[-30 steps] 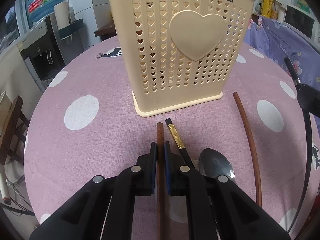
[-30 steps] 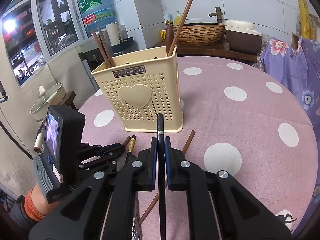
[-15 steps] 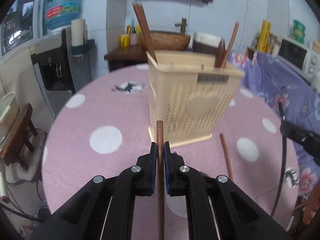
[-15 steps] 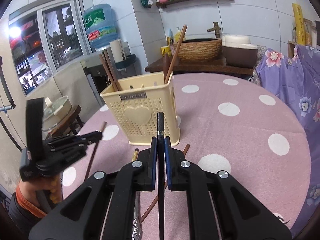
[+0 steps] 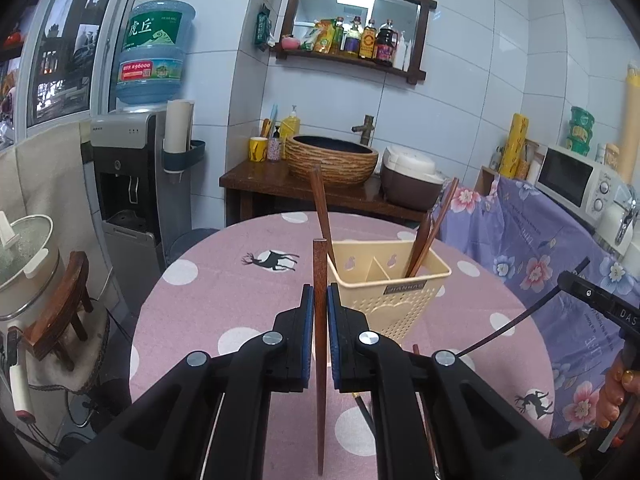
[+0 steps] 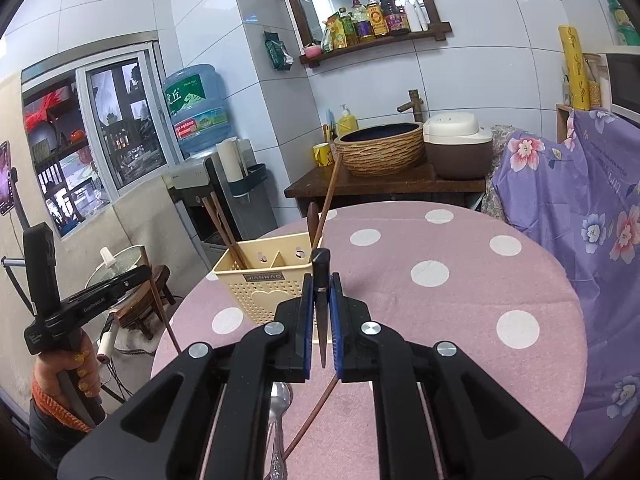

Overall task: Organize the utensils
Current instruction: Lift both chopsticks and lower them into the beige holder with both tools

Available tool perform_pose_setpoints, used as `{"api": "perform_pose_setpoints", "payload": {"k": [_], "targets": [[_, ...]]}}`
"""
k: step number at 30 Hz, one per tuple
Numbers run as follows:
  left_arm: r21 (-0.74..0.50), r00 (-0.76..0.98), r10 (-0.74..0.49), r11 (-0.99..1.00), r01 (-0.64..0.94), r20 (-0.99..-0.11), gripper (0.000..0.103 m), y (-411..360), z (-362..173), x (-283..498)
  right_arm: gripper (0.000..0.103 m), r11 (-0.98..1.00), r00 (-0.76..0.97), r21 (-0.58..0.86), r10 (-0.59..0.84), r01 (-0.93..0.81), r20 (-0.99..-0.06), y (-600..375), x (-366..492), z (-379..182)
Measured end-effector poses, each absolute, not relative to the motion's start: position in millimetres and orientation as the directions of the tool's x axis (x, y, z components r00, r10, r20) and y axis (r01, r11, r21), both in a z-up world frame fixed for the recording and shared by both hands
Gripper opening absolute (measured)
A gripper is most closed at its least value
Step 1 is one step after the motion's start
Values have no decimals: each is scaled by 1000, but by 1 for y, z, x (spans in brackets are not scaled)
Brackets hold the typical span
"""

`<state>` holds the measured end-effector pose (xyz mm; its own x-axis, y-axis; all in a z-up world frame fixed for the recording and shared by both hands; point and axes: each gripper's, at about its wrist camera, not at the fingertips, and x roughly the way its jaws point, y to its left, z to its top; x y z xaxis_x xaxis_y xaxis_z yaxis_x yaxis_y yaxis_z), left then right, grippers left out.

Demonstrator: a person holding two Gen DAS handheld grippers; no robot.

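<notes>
Left wrist view: the left gripper [image 5: 320, 312] has risen off the counter [image 5: 224, 288] with its fingers [image 5: 306, 320] clamped on a brown chopstick [image 5: 319, 280]. A second ago that stick lay flat on the pink polka-dot cloth, hard against the holder [image 5: 384, 280]; now it stands clear in the air, and the holder sits below and ahead with its compartments open to view. Sticks already lean in the left and right compartments. A thin dark chopstick [image 5: 516, 322] crosses at right, carried by the right gripper [image 5: 600, 300], whose fingers cannot be judged from here. The holder's plate reads roughly "JIANHAO". The water bottle [image 5: 154, 52] carries Chinese characters and a red label too small to read.

Right wrist view: the right gripper [image 6: 320, 312] has lifted as well, fingers [image 6: 307, 320] closed on the dark chopstick [image 6: 320, 280]. The holder [image 6: 264, 280], plate "JIANHAO", lies ahead and lower. A spoon [image 6: 278, 412] and one brown stick [image 6: 312, 416] remain on the counter [image 6: 440, 272] below. At left the left gripper [image 6: 136, 278] shows side-on with its stick hanging down; its body reads something like "CoolhooLAI", uncertain.

Both sticks being up and above rim level, I judge the pick done and the drop into the compartments next; spoon and last stick are still to go.
</notes>
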<state>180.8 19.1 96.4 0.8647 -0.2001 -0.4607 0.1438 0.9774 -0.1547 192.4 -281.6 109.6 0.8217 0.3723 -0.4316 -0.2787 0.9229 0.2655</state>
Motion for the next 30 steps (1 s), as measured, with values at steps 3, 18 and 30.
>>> {"api": "perform_pose_setpoints", "payload": {"k": [3,18,30], "targets": [[-156,873,-202,977,147,-443,8,20,103,179,8,923,825,267,370,-276,-428,-283,193,113],[-158,876,-220,973,167,-429,8,25,112,181,8,925,806,253,374,-285,-459,-275,196,110],[-136,911,-296,954,267,-288,8,8,213,197,8,904,828,230,423,-360,-368,-258,231,207]]}}
